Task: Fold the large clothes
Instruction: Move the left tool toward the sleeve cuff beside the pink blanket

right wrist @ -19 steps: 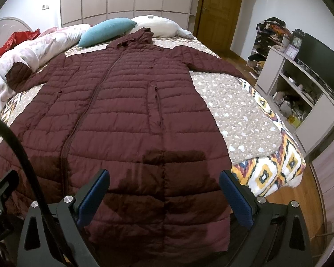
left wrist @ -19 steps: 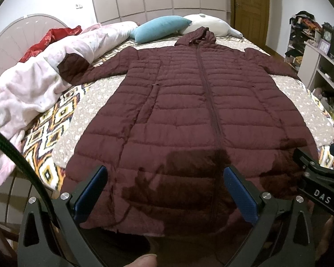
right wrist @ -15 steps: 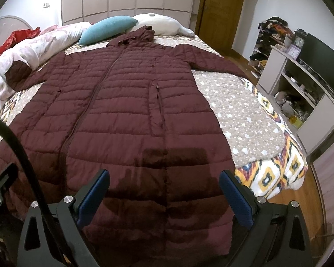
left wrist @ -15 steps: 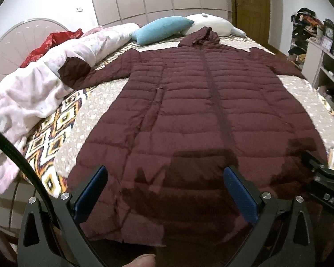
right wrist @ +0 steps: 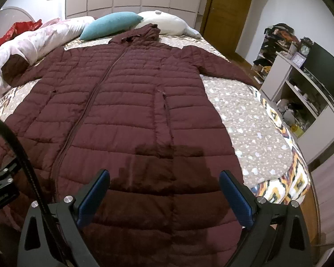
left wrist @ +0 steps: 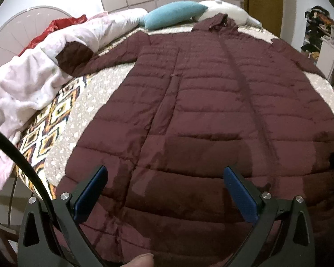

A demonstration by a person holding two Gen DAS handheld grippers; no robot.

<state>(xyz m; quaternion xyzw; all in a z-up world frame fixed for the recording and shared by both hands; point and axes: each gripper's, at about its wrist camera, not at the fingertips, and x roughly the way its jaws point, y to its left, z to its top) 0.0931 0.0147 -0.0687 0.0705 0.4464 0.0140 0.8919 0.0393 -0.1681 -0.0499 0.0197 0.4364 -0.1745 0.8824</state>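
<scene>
Both tools have moved forward and lower over the coat's hem in the last half second. The left tool (left wrist: 164,191) hangs with its blue pads spread wide and nothing between them, and the right tool (right wrist: 164,193) is the same, wide apart and empty. The maroon hooded puffer coat (left wrist: 211,102) now fills more of each view than it did a moment ago, and its bottom edge has slipped under the frame. I judge that the approach to a first grasp is under way and no fold has begun.

The coat lies flat, front up and zipped, on the bed (right wrist: 251,120), its hood toward the teal pillow (left wrist: 176,16).

The left view shows the coat's sleeve running up onto the pink-white duvet (left wrist: 29,75) at the bed's side. The right view shows the other sleeve lying out across the spotted bedspread toward the shelving unit (right wrist: 300,93), with the bed's far corner.
</scene>
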